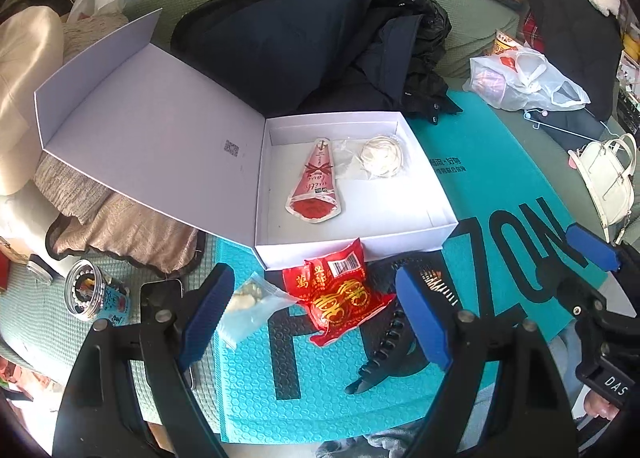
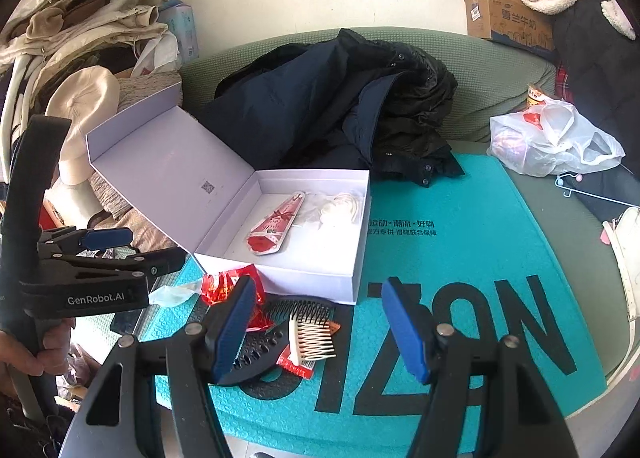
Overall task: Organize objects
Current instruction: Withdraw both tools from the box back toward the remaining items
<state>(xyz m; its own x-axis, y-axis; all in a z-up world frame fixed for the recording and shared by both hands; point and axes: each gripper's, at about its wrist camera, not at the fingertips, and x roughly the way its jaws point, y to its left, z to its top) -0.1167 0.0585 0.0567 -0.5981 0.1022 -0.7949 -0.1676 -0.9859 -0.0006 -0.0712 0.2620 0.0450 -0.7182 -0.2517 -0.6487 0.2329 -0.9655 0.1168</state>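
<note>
We hold the left tool [image 1: 314, 312] with its blue pads spread wide and nothing pressed between them. Between those pads, on the teal bubble-textured mailer bag [image 1: 256, 390], lie a small clear plastic pouch with white pieces [image 1: 248, 304] near the left pad and a red foil packet with gold lettering [image 1: 336, 292] in the middle; the packet's far end touches the near wall of the white cardboard gift box [image 1: 360, 246]. Just inside the right pad lies a black plastic hair comb [image 1: 386, 354].

Our right tool [image 2: 318, 328] also stands open, gripping nothing. In its view the black comb sits partly under the left pad, and a cream-coloured toothed hair comb [image 2: 314, 338] on a small red sachet [image 2: 298, 364] lies in the gap, nearer the left pad than the right.

Beyond them the white box rests open on the mailer's far left part, lid [image 1: 152, 130] folded out to the left. Inside lie a pink triangular pouch with a red bow print [image 1: 316, 184] and a coiled white cord in a clear bag [image 1: 380, 158]. Behind the box a dark navy jacket [image 1: 312, 42] is heaped on the green sofa [image 1: 476, 18].
</note>
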